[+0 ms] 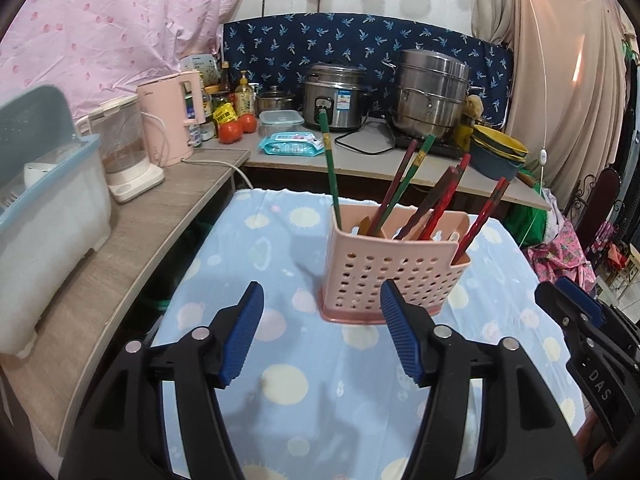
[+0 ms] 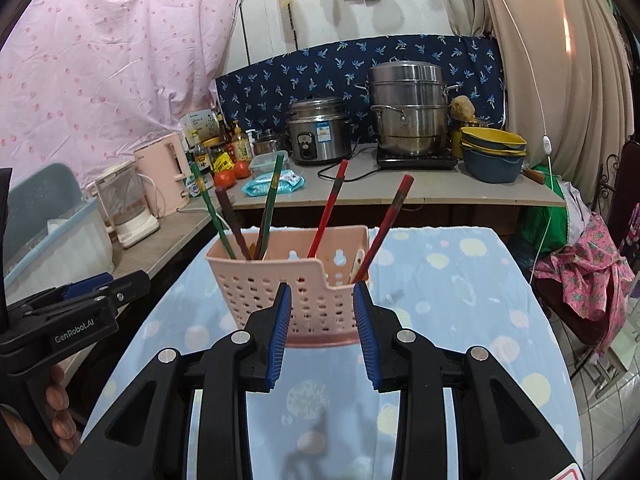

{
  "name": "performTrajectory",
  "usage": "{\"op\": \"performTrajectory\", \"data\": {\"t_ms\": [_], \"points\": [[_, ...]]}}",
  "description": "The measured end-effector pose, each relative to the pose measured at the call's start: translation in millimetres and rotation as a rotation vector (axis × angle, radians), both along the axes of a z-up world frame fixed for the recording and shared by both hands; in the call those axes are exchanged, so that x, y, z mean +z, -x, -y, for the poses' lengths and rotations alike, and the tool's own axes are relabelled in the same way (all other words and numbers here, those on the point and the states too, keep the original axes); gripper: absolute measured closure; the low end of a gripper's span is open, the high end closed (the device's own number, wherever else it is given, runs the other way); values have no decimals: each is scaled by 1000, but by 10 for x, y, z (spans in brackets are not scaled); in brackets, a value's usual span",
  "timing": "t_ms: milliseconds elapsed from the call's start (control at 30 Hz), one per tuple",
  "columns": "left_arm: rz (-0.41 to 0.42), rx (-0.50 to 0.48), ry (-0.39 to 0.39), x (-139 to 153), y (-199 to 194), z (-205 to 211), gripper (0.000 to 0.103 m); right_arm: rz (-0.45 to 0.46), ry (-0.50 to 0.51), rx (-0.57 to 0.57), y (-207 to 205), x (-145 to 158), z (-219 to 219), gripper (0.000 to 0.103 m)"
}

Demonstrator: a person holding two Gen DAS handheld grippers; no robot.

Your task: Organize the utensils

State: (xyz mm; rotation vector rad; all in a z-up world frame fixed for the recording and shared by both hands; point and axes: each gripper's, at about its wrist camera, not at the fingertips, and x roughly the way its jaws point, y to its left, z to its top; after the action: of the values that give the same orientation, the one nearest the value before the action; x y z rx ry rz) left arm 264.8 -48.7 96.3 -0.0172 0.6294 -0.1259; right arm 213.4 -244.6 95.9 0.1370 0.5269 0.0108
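A pink perforated utensil holder (image 1: 384, 268) (image 2: 296, 292) stands upright on the blue dotted tablecloth (image 1: 304, 380). Several red and green chopsticks lean in it, among them a green one (image 1: 330, 164) (image 2: 208, 204) and a red one (image 1: 484, 216) (image 2: 332, 204). My left gripper (image 1: 320, 286) is open just short of the holder's left front corner, nothing between its blue pads. My right gripper (image 2: 323, 286) is open too, narrower, its pads framing the holder's front wall from the near side without pressing on it. Each gripper shows at the edge of the other's view: right gripper (image 1: 576, 304), left gripper (image 2: 100, 292).
A wooden counter (image 1: 132, 240) runs along the left with a plastic dish rack (image 1: 44, 200), a glass kettle (image 1: 124, 148) and a pink kettle (image 1: 170, 116). Behind are tomatoes (image 1: 232, 130), a wipes pack (image 1: 290, 144), a rice cooker (image 1: 334, 98), a steamer pot (image 1: 430, 94) and stacked bowls (image 1: 498, 152).
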Motion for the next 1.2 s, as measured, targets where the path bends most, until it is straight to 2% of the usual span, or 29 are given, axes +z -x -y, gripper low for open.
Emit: {"op": "performTrajectory", "data": {"t_ms": [133,367,567,833,1067,1100,1133,1200], "points": [[-11,12,-5,-49,113,-28,36,-19,1,-10,126,-40,-11,62],[-18,15,-32,-121,277,-10,29,-69,16,-7,273,-132,-29,60],[-34,20,-39,-206,381,-17,22,-86,31,-18,393,-203,-38,50],[-58,31,-43,-294,454,-23,15,-84,29,-53,509,-271,57,24],[-76,43,-47,-373,485,-37,10,-94,34,-66,570,-362,95,17],[-79,44,-48,-389,490,-40,10,-98,31,-65,576,-381,97,15],[-83,46,-49,-402,492,-39,10,-99,30,-65,586,-392,103,7],[-86,51,-55,-424,502,-36,9,-98,21,-71,610,-425,120,7]]}}
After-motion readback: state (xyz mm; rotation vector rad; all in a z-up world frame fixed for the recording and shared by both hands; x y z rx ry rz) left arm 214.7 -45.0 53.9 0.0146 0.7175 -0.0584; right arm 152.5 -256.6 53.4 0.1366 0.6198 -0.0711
